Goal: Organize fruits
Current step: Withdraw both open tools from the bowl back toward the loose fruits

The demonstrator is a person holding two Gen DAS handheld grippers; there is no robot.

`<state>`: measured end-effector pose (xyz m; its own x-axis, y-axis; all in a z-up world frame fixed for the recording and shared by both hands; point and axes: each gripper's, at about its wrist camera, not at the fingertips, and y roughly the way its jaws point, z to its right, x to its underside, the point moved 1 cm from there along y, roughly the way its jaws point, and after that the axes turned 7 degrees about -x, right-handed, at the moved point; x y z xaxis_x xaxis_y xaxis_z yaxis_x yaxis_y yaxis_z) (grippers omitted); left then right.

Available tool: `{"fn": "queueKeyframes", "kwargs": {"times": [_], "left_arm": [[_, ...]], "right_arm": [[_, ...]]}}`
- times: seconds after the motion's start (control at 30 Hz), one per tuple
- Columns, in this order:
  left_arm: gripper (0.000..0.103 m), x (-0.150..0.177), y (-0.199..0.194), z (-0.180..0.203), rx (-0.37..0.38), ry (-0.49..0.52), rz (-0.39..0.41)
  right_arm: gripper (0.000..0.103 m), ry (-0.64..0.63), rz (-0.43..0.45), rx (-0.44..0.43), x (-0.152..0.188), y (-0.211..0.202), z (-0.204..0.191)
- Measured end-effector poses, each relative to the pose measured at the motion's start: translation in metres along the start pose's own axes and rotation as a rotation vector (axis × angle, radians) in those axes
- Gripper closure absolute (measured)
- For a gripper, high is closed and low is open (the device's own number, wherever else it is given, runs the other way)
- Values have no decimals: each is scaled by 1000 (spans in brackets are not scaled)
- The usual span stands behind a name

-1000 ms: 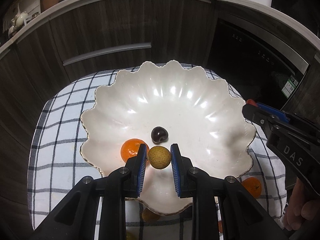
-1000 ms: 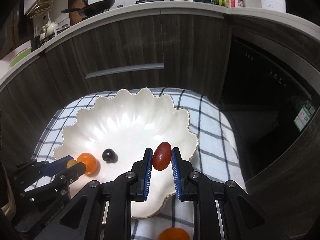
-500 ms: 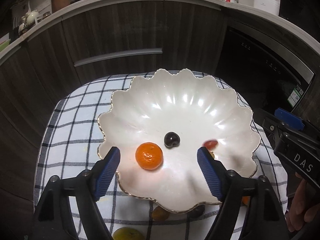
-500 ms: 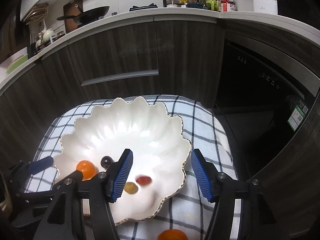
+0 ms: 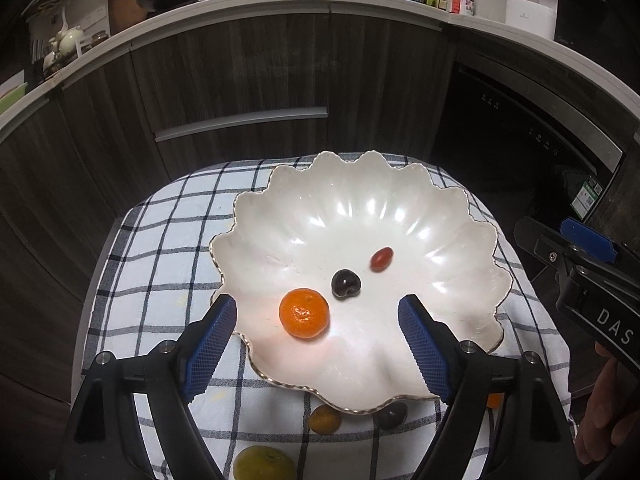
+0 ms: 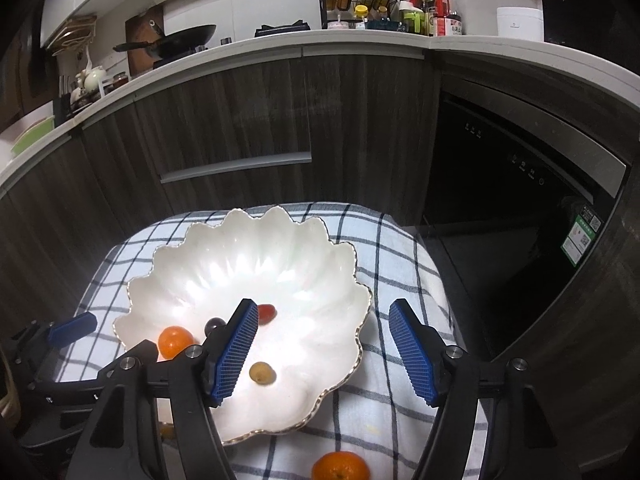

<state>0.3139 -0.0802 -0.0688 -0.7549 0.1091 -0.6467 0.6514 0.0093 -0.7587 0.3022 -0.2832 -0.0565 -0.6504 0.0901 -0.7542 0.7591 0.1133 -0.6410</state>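
Note:
A white scalloped bowl sits on a checked cloth. In it lie a mandarin, a dark cherry, a red oval fruit and a small tan fruit. My left gripper hangs open over the bowl's near side with nothing between its fingers. My right gripper is above the bowl's right rim. Its jaws are opening and hold nothing. The tan fruit is hidden in the left wrist view.
Loose on the cloth in front of the bowl lie a small brownish fruit, a dark fruit, a yellow-green citrus and another mandarin. Dark cabinets stand behind and a dishwasher to the right. A hand shows at right.
Both grippers opened. The left let go of the tan fruit and the right let go of the red fruit; both now lie in the bowl. Both grippers rose and drew back a little.

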Motion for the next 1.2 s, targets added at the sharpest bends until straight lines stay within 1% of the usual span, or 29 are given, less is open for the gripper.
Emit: {"fn": "queueKeyframes", "kwargs": {"times": [0.37, 0.7, 0.93, 1.2], "left_arm": [[20, 5, -22, -3, -8, -9, 25], [20, 18, -38, -9, -10, -49, 15], [20, 29, -46, -10, -20, -44, 21], [20, 43, -49, -13, -22, -39, 7]], "right_arm": [[34, -8, 23, -5, 5, -22, -4], [34, -35, 36, -9, 11, -37, -9], [34, -48, 33, -14, 19, -43, -11], [34, -66, 26, -17, 29, -47, -17]]}}
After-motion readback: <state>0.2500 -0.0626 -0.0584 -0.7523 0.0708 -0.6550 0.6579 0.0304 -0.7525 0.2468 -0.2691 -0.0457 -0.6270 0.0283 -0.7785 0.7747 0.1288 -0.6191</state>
